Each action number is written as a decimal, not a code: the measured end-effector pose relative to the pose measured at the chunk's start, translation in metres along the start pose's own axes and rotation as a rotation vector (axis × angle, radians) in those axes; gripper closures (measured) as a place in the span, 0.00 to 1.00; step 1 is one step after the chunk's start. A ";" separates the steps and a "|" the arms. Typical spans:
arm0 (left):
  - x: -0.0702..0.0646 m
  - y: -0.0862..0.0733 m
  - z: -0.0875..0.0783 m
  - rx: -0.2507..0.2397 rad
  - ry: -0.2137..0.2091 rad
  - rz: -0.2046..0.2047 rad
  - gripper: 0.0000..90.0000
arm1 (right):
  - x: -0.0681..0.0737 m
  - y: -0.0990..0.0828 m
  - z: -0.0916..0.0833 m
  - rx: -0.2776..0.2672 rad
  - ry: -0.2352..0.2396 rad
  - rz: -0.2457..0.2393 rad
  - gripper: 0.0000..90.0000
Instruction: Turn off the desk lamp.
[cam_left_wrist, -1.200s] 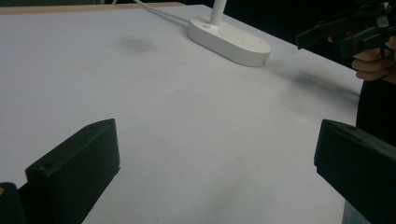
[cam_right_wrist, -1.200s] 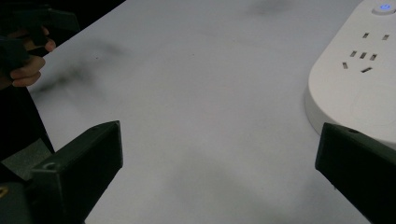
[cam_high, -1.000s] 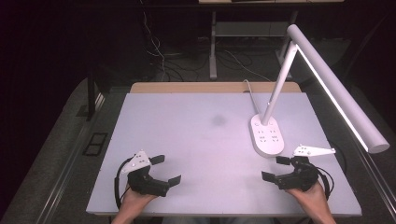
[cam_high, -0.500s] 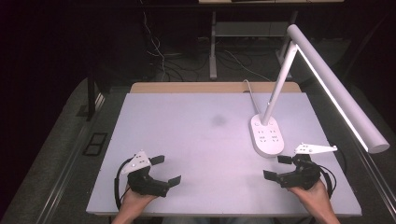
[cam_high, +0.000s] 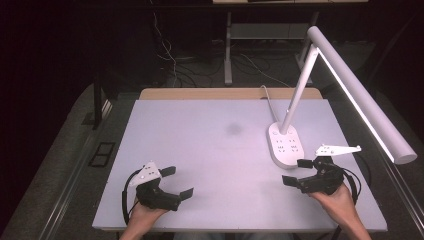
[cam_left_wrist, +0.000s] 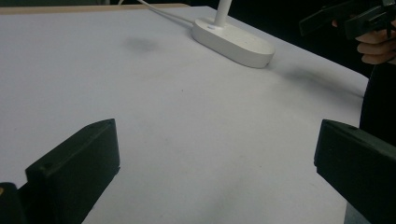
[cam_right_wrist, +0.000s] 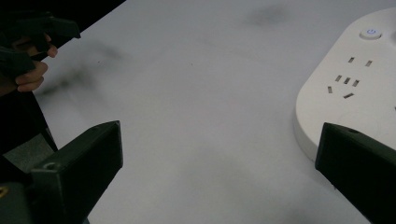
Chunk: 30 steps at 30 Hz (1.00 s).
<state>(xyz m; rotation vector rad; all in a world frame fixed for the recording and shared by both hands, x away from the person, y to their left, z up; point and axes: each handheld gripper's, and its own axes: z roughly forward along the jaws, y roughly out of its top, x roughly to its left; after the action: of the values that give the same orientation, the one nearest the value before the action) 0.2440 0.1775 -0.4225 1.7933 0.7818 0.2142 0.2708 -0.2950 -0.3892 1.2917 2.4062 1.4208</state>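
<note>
Left tool (cam_high: 177, 182) sits low over the near-left corner of the white bench (cam_high: 210, 150), jaws spread wide, pinching nothing. Right tool (cam_high: 296, 172) is at the near-right, jaws also spread, empty, just beside the desk lamp's white socket base (cam_high: 285, 145). Lamp arm (cam_high: 360, 95) reaches over the right edge. Faint dark smudge (cam_high: 233, 128) marks mid-bench.

The white desk lamp (cam_high: 286, 145) stands upright at the table's right, its lit bar tilted overhead.
</note>
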 end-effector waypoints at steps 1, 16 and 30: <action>0.000 0.000 0.000 0.000 0.000 0.000 0.00 | 0.000 0.001 0.000 0.005 0.000 -0.001 0.01; 0.000 0.000 -0.001 0.001 0.003 0.000 0.00 | -0.015 0.022 -0.002 0.023 -0.024 -0.006 0.01; 0.000 0.000 -0.001 -0.002 0.006 -0.005 0.00 | -0.032 0.040 -0.004 0.037 -0.040 -0.009 0.01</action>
<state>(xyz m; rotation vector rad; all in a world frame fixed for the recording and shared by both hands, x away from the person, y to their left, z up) 0.2437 0.1784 -0.4225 1.7892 0.7899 0.2172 0.3147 -0.3109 -0.3673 1.3032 2.4207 1.3406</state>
